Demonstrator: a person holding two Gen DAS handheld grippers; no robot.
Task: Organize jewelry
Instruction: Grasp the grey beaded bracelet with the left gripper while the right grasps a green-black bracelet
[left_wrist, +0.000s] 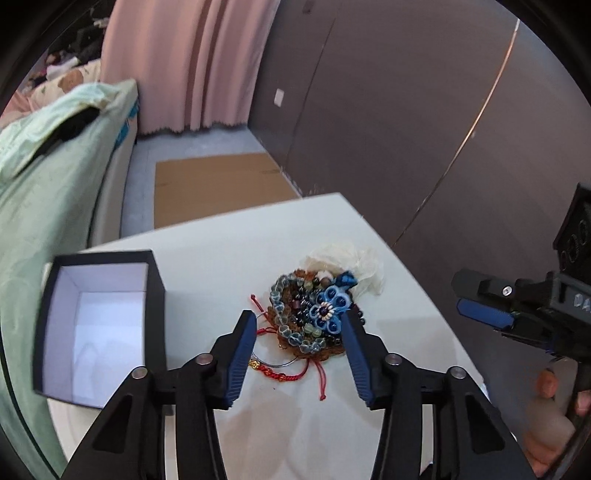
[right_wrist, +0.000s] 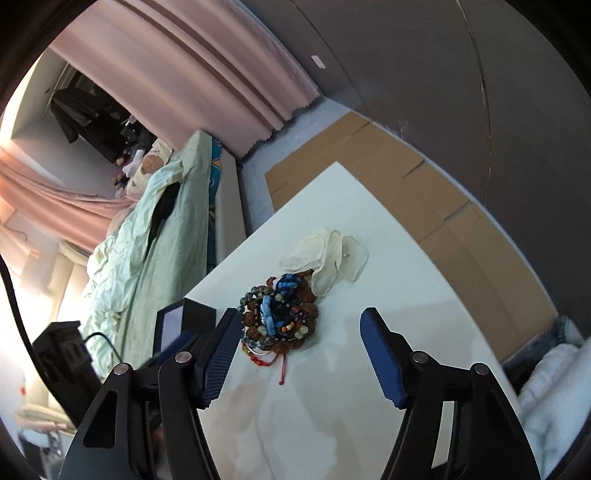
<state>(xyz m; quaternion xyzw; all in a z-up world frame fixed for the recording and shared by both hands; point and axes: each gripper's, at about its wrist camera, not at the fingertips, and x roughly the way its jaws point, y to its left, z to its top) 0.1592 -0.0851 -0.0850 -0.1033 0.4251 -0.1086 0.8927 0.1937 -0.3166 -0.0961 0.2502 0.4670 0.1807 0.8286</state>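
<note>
A pile of jewelry (left_wrist: 308, 319) lies on the white table (left_wrist: 229, 254): bead bracelets, a blue flower piece (left_wrist: 330, 306), a red cord (left_wrist: 295, 373) and a white fabric flower (left_wrist: 351, 262). My left gripper (left_wrist: 300, 323) is open, its fingers either side of the pile's near edge. An open black box (left_wrist: 98, 325) with a white inside stands to its left. My right gripper (left_wrist: 480, 314) is seen at the right, off the table edge. In the right wrist view it (right_wrist: 300, 326) is open, with the pile (right_wrist: 279, 315) at its left finger and the box (right_wrist: 184, 321) beyond.
A bed with a pale green cover (left_wrist: 48, 177) runs along the left of the table. Flat cardboard (left_wrist: 218, 192) lies on the floor beyond the table. A dark wall (left_wrist: 406, 110) stands to the right and pink curtains (left_wrist: 184, 62) hang behind.
</note>
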